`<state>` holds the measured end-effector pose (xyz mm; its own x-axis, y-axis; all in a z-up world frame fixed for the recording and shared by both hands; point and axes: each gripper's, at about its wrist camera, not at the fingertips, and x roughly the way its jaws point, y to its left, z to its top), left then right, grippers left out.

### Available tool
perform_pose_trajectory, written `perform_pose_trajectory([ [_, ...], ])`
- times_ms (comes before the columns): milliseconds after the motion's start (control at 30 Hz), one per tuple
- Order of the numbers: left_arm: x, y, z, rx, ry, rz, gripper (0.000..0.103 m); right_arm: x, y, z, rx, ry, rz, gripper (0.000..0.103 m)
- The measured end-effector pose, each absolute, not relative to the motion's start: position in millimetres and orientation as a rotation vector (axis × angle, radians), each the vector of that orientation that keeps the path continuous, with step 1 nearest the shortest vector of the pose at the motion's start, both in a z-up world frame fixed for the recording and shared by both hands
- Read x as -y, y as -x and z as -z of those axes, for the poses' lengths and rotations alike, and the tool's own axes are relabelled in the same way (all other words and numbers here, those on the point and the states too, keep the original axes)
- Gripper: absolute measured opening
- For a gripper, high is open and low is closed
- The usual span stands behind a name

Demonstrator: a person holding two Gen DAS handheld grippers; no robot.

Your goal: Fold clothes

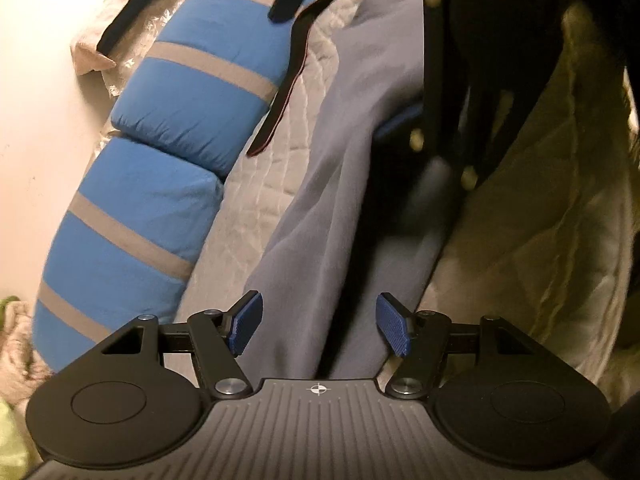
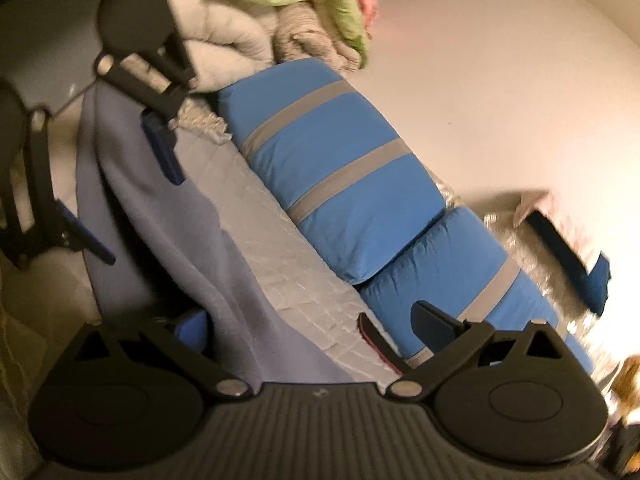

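A grey-lavender garment (image 1: 320, 208) lies stretched lengthwise over a white quilted bedspread (image 1: 272, 184). My left gripper (image 1: 320, 326) is open, and its blue pads (image 1: 246, 322) stand on either side of the cloth without pinching it. In the right wrist view the same garment (image 2: 168, 232) runs from the left gripper (image 2: 124, 196) down to my right gripper (image 2: 312, 326). The right gripper is open wide, with the cloth's end lying between its fingers. In the left wrist view the right gripper is a dark blur at the top, with one blue pad (image 1: 398, 120) showing.
Two blue pillows with grey stripes (image 2: 340, 184) line the wall (image 2: 500, 80). A pile of green and beige clothes (image 2: 312, 4) sits past the pillows. A black strap with a red edge (image 1: 288, 80) lies on the quilt. A dark blue item (image 2: 568, 256) rests on crinkled plastic.
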<state>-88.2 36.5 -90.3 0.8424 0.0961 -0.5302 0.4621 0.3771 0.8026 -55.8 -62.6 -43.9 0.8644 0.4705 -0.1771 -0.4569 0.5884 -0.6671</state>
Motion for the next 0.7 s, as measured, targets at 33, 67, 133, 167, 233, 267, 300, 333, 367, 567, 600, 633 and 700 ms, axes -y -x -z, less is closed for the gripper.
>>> perform_pose_trajectory([
  [33, -37, 88, 92, -0.554, -1.207, 0.238, 0.046, 64, 56, 43, 0.013, 0.763, -0.549, 0.103],
  [67, -37, 87, 95, -0.558, -1.242, 0.224, 0.027, 65, 56, 43, 0.008, 0.76, -0.561, 0.103],
  [133, -40, 87, 100, -0.583, -1.325, 0.205, 0.011, 65, 60, 45, -0.003, 0.766, -0.597, 0.103],
  [167, -43, 88, 101, -0.594, -1.348, 0.21, 0.003, 65, 62, 46, -0.009, 0.771, -0.619, 0.103],
  [233, -47, 92, 99, -0.604, -1.37, 0.218, 0.003, 63, 69, 49, -0.02, 0.787, -0.663, 0.103],
  [267, -48, 94, 96, -0.604, -1.371, 0.218, 0.003, 62, 73, 51, -0.024, 0.798, -0.682, 0.103],
  [300, -49, 96, 93, -0.611, -1.363, 0.225, 0.003, 62, 75, 53, -0.027, 0.808, -0.701, 0.103],
  [333, -49, 97, 90, -0.62, -1.351, 0.235, 0.003, 61, 78, 55, -0.03, 0.816, -0.716, 0.103],
  [367, -50, 99, 88, -0.631, -1.343, 0.244, 0.002, 60, 80, 57, -0.032, 0.823, -0.727, 0.103],
  [567, -53, 101, 93, -0.708, -1.342, 0.294, 0.002, 57, 83, 63, -0.06, 0.816, -0.767, 0.103],
  [600, -54, 101, 94, -0.718, -1.347, 0.298, 0.002, 57, 83, 63, -0.068, 0.808, -0.772, 0.103],
  [633, -54, 102, 96, -0.728, -1.348, 0.303, 0.002, 56, 83, 62, -0.074, 0.8, -0.776, 0.103],
  [700, -56, 102, 97, -0.743, -1.342, 0.304, 0.002, 57, 81, 60, -0.107, 0.769, -0.793, 0.103],
])
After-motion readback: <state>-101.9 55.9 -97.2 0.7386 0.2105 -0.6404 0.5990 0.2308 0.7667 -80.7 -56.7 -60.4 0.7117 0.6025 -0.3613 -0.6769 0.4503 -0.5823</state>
